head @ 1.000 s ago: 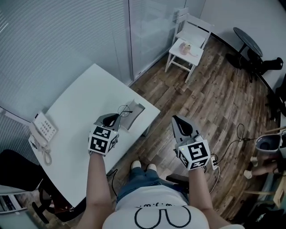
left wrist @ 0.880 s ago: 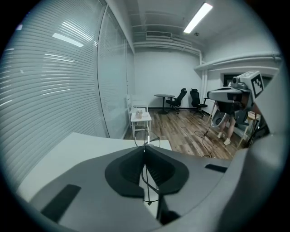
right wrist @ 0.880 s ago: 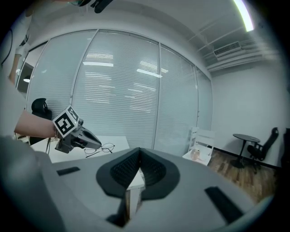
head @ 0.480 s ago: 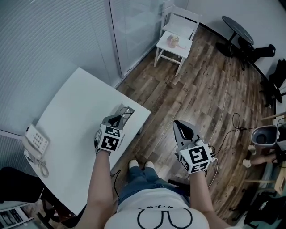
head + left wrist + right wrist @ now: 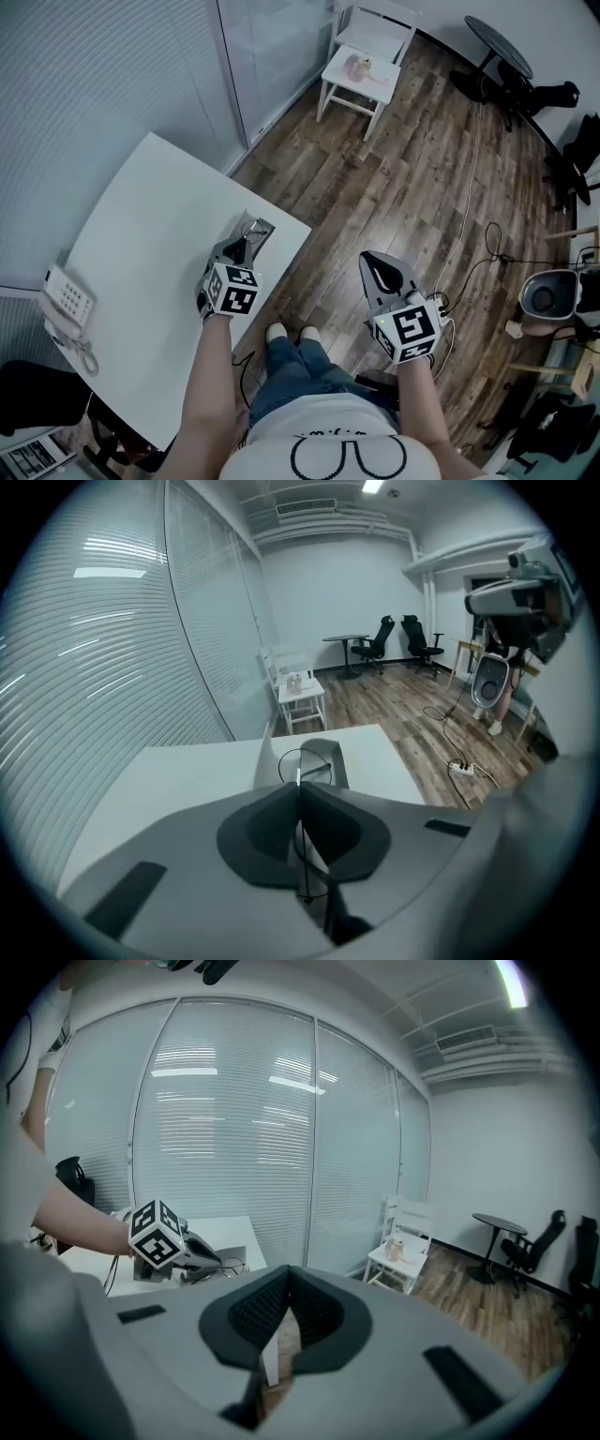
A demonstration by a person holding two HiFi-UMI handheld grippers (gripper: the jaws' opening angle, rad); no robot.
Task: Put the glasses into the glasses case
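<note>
My right gripper (image 5: 375, 265) hangs nearest me, out to the right over the wooden floor (image 5: 412, 178), clenched with nothing between its jaws. My left gripper (image 5: 242, 246) is further out and to the left, above the near right corner of the white table (image 5: 141, 234). It is clamped on the glasses (image 5: 298, 772). Their thin dark wire arm runs straight down the line where the two jaws meet, and one round lens rim sticks out just beyond the tips. Directly past the tips lies the open grey glasses case (image 5: 335, 761), its lid tilted up on the left side. The glasses hang right over the case. From the head view they seem to be low in its mouth, though I cannot tell whether they touch the lining. Far beyond the table, a white chair (image 5: 361, 56) stands by the glass wall.
</note>
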